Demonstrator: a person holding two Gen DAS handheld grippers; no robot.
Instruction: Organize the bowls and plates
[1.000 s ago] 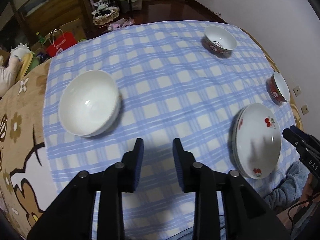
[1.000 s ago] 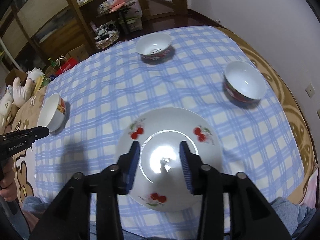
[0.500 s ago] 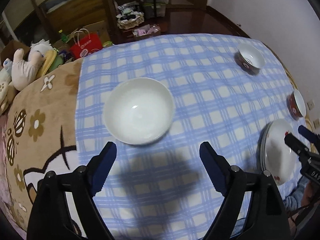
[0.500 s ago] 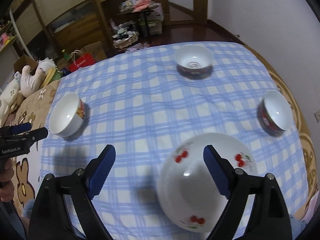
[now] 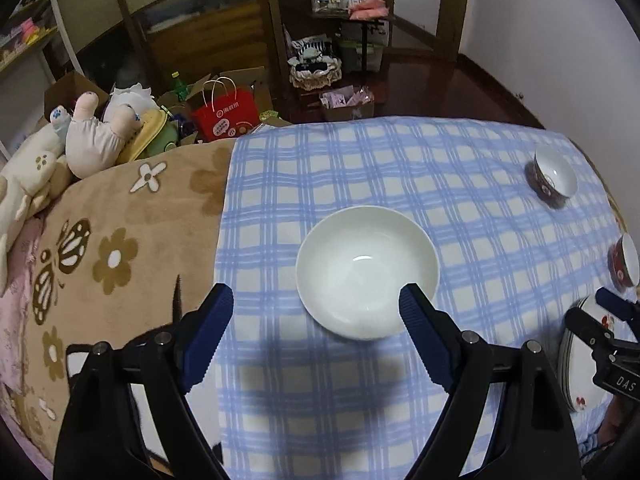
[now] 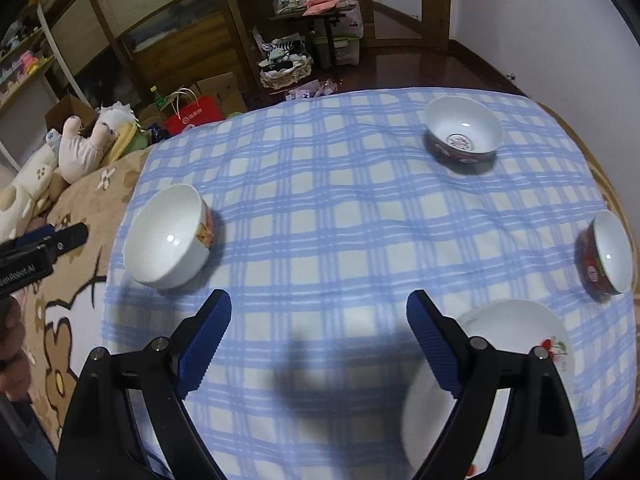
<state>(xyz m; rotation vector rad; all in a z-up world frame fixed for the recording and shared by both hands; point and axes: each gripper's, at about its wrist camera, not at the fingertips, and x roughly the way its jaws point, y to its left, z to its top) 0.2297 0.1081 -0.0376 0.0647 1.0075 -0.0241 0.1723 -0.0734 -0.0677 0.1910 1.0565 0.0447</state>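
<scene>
In the left wrist view the left gripper (image 5: pixel 316 305) stands wide and empty over the blue-and-white checked cloth (image 5: pixel 400 168), its far pad just short of the plain white glazed ceramic bowl (image 5: pixel 366 270), which looks rigid, slick and breakable, so I would pinch its rim wall rather than span it. In the right wrist view the right gripper (image 6: pixel 319 312) is equally wide and empty, with the shallow white cherry-printed plates (image 6: pixel 516 320) under its right finger and the same bowl (image 6: pixel 168 236) far left.
</scene>
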